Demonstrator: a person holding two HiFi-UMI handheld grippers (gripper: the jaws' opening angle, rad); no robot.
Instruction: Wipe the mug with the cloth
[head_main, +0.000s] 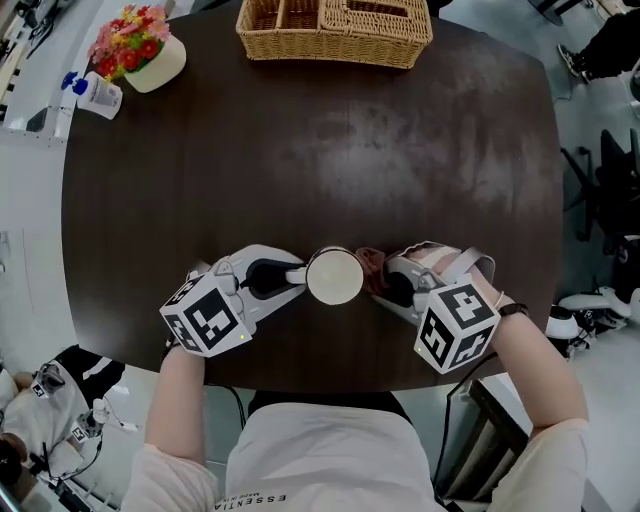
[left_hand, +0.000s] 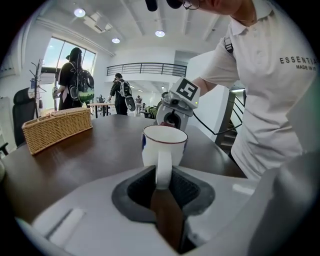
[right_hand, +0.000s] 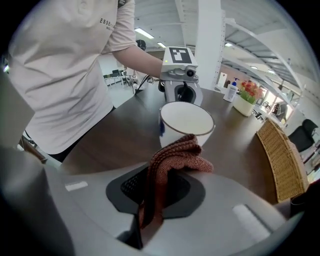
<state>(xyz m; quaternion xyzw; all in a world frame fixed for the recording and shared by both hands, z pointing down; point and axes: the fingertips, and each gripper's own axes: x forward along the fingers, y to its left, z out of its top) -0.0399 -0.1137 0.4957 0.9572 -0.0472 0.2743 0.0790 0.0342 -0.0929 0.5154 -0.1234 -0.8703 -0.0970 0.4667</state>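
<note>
A white mug (head_main: 334, 277) with a dark rim stands upright on the dark table (head_main: 300, 150), near the front edge. My left gripper (head_main: 296, 275) is shut on the mug's handle (left_hand: 163, 170) from the left. My right gripper (head_main: 383, 282) is shut on a reddish-brown knitted cloth (right_hand: 172, 162); the cloth (head_main: 371, 265) presses against the mug's right side. In the right gripper view the mug (right_hand: 186, 122) sits just beyond the cloth, with the left gripper (right_hand: 181, 87) behind it. In the left gripper view the mug (left_hand: 164, 142) stands before the right gripper (left_hand: 172, 119).
A wicker basket (head_main: 335, 30) stands at the table's far edge. A pot of flowers (head_main: 140, 50) and a small bottle (head_main: 95, 93) sit at the far left. People (left_hand: 75, 80) stand in the hall beyond. Chairs (head_main: 600, 200) stand to the right of the table.
</note>
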